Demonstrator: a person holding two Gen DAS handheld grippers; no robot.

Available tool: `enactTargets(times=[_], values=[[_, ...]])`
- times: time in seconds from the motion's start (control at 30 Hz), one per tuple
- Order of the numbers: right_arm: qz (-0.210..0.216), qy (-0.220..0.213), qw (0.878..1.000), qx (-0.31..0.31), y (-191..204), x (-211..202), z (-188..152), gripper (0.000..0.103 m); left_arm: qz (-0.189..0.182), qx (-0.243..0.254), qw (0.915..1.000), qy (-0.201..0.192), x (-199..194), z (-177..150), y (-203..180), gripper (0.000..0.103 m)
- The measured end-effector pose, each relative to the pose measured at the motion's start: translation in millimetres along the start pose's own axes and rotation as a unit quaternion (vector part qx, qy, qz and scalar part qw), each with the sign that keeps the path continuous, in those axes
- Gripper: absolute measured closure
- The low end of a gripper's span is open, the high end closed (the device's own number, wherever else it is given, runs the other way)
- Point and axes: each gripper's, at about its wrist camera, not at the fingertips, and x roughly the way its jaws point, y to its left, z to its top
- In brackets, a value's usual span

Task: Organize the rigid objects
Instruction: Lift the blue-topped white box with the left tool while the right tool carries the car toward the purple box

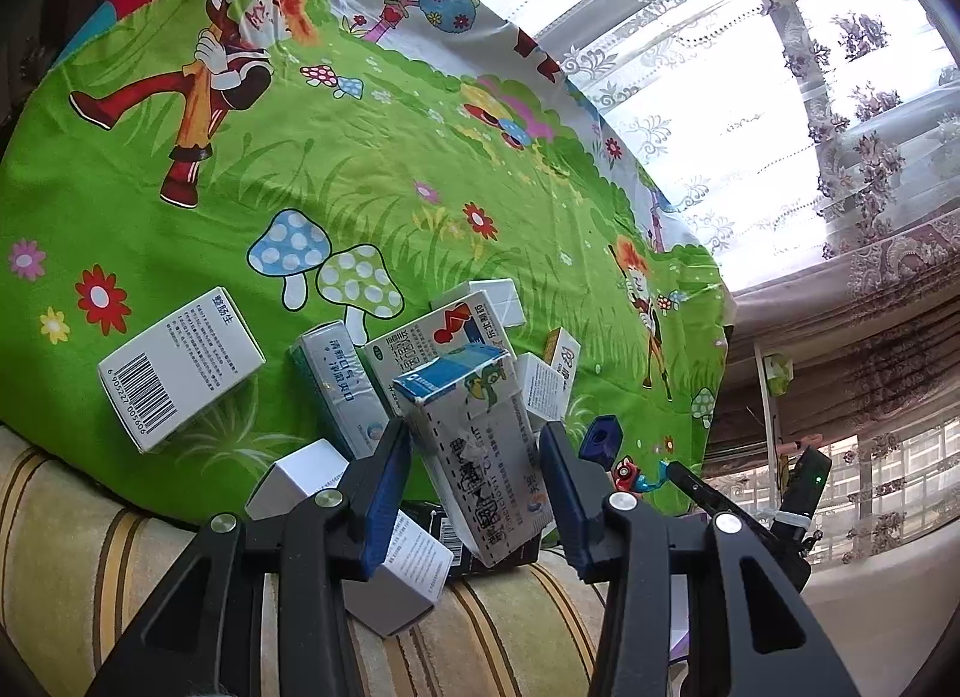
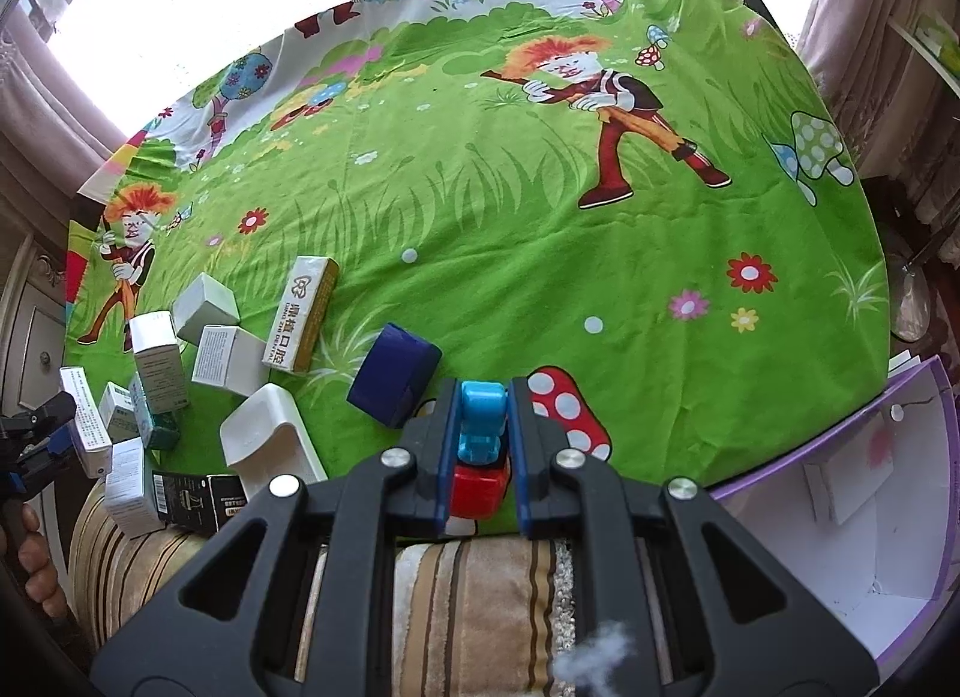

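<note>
The left gripper (image 1: 477, 445) has its blue-padded fingers spread wide on either side of a white and blue cardboard medicine box with a cartoon print (image 1: 474, 445). The box stands tilted between them; whether the pads actually press on it cannot be told, since a gap shows on the right side. The right gripper (image 2: 480, 427) is closed on a small plastic toy with a light blue top and red base (image 2: 480, 445), both pads flat against its sides, over the near edge of the green cartoon-printed cloth (image 2: 540, 205). The left wrist view alone shows the large white box with a barcode (image 1: 180, 367) lying apart to the left of the heap of cartons, and the lace curtain (image 1: 780, 67) at the window. The right wrist view alone shows the dark blue block (image 2: 393, 382) just ahead of the toy, a white rounded plastic case (image 2: 270, 433), a long white and gold carton (image 2: 303, 313), and a white box with purple trim (image 2: 870, 487) off the cloth at right.
</note>
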Motion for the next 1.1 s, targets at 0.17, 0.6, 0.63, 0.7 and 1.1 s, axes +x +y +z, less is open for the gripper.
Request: enactTargets(times=[0.17,0.6,0.63,0.7,1.1], values=[[0.003,-0.004,1.0,-0.004,2.9,-5.5,-0.3,0.084,-0.002,0.002,1.0,0.001,0.9,-0.6,-1.9,0.058],[0.007,-0.013,1.0,-0.008,-1.6,-25.9,-2.2,0.084,-0.01,0.011,0.9999,0.003,1.6,-4.2,-13.1,0.058],[0.007,-0.014,1.0,-0.009,-2.7,-28.5,-2.6,0.084,-0.012,0.013,0.9998,0.004,1.8,-5.0,-15.5,0.058],[0.01,-0.016,1.0,-0.008,-6.3,-34.7,-3.5,0.084,-0.016,0.017,0.9997,0.006,3.2,-6.7,-20.9,0.058],[-0.011,-0.037,0.999,0.007,-51.9,-83.5,-25.2,0.084,-0.055,0.07,0.9952,0.041,27.4,-27.6,-88.7,0.058]])
